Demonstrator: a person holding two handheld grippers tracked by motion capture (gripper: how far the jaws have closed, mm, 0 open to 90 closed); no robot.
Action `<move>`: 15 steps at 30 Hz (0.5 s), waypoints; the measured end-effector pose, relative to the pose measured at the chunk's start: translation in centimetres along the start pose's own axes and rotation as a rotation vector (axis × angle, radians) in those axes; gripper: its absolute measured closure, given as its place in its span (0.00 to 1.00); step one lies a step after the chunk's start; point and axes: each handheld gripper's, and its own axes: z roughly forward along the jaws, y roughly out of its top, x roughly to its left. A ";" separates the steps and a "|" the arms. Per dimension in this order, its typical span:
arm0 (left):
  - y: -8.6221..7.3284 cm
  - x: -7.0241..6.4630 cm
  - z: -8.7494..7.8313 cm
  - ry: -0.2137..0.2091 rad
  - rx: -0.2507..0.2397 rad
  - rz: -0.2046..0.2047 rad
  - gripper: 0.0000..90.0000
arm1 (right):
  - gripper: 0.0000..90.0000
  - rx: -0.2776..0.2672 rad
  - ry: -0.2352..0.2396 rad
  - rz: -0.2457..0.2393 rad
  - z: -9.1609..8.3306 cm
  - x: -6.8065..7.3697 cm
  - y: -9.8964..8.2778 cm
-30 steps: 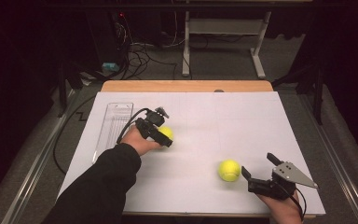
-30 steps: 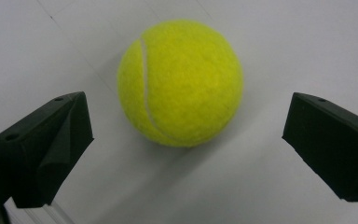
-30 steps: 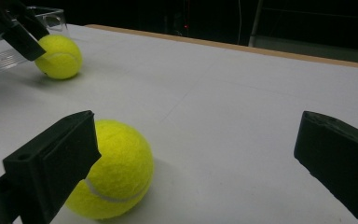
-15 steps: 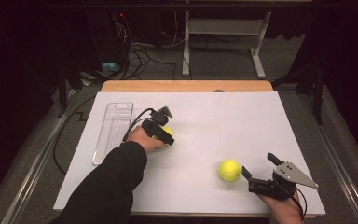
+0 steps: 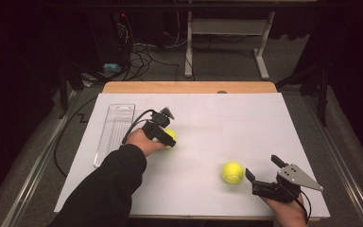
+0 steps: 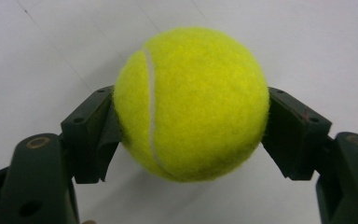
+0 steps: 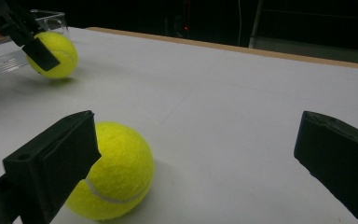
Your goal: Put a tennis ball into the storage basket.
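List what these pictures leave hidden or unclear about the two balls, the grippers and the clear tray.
- Held ball: in the high view the left gripper and hand cover most of it; whether it touches the table is unclear.
- Loose ball: in the right gripper view a jaw hides its left part.
- Clear tray: its contents are too faint to tell in the high view.
- Right gripper: the frame's bottom edge crops the hand.

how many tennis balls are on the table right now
2. One tennis ball is clamped between the jaws of the left gripper, near the clear tray. The other tennis ball lies free on the white sheet just ahead of the open right gripper.
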 end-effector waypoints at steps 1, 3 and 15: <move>-0.1 -0.1 -0.2 -0.003 -0.002 0.004 0.30 | 0.00 0.001 0.000 0.001 0.0 0.0 0.0; -0.4 -0.4 -0.7 -0.006 -0.005 0.013 0.30 | 0.00 0.001 0.001 0.001 0.0 0.0 0.0; -2.6 -2.0 -3.3 -0.059 0.007 0.068 0.30 | 0.00 -0.001 0.005 -0.001 0.0 0.2 0.0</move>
